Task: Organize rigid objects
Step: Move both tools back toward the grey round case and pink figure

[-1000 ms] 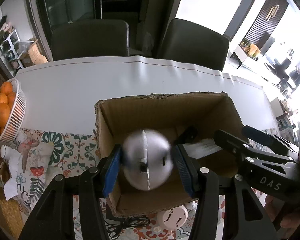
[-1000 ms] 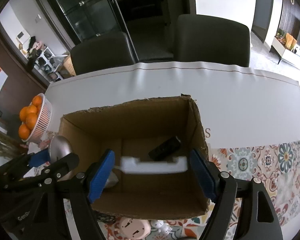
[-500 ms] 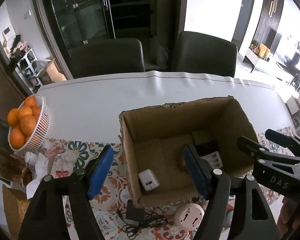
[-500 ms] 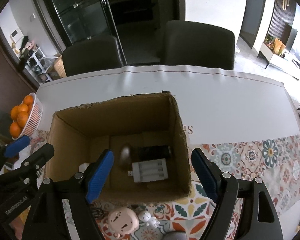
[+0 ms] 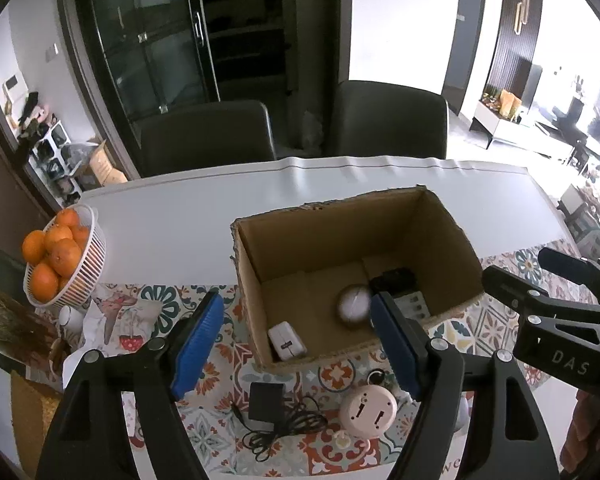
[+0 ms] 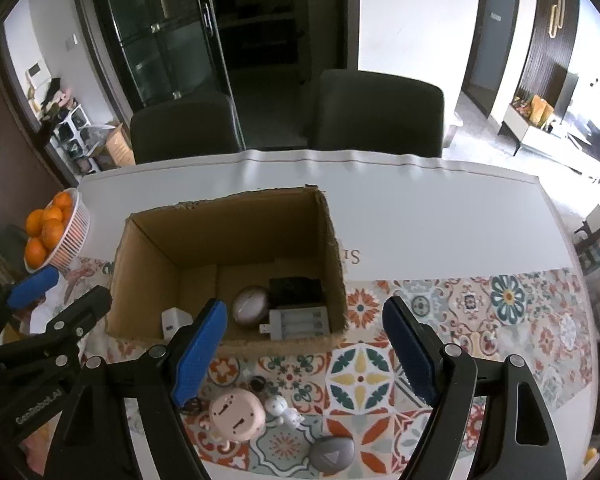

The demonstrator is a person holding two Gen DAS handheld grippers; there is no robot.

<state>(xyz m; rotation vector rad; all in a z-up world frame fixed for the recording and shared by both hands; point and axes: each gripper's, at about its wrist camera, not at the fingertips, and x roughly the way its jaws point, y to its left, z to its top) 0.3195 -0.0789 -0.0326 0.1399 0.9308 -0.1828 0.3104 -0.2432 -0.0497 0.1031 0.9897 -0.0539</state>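
An open cardboard box (image 5: 324,216) (image 6: 224,216) stands on the table. Inside lie a silver ball (image 5: 353,306) (image 6: 250,306), a white battery charger (image 6: 299,323), a black block (image 6: 296,290) and a white plug adapter (image 5: 286,340) (image 6: 173,320). My left gripper (image 5: 298,342) is open and empty, raised above the box's near edge. My right gripper (image 6: 304,354) is open and empty, raised above the near side of the box. In front of the box lie a pink round gadget (image 5: 367,407) (image 6: 237,406), a black power adapter with cable (image 5: 266,402) and a grey rounded device (image 6: 332,454).
A white basket of oranges (image 5: 66,258) (image 6: 56,232) stands at the table's left. A small white figure (image 6: 278,404) lies by the pink gadget. Two dark chairs (image 5: 204,136) stand behind the table. A patterned cloth (image 6: 460,320) covers the near part.
My left gripper let go of the silver ball and my right let go of the white charger; both now lie in the box. Both grippers have pulled up and back, open.
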